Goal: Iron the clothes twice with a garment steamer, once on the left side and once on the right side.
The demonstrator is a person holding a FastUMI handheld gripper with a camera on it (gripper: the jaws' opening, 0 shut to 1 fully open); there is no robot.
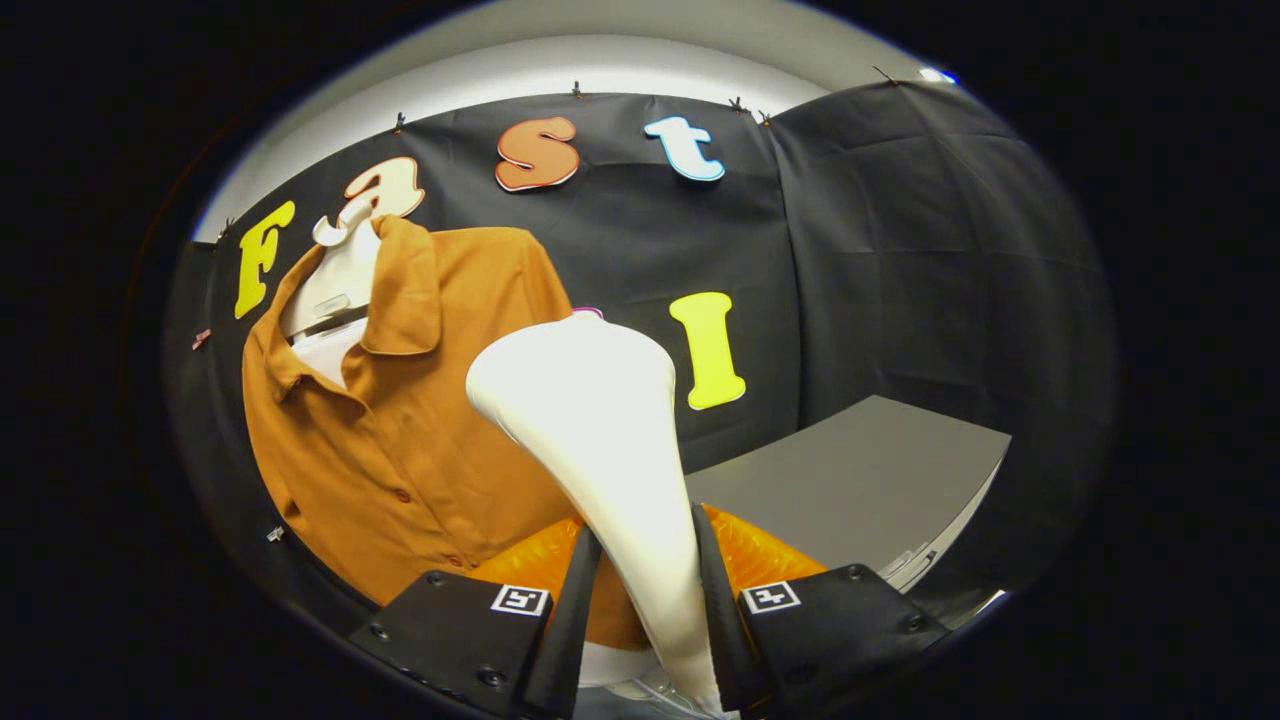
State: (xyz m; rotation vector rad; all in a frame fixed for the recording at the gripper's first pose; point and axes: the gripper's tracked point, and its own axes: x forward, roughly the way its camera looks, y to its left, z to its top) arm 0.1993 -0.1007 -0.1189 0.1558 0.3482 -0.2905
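The garment steamer (600,440) is clamped by its white handle between both fingers of the gripper (645,590), beside the hanging orange shirt (420,430)

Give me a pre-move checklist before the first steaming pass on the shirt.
1. Grip on steamer: ok, gripper has both fingers pressed on its handle.
2. Steamer head raised toward the shirt: ok, head sits just right of the button placket.
3. Head touching fabric: cannot tell; the head overlaps the shirt from this angle.
4. Shirt hung: ok, on the white hanger against the booth wall, collar open.
5. Grey table clear of the path: ok, it lies to the right, beyond the fingers.
6. Steam on: cannot tell.
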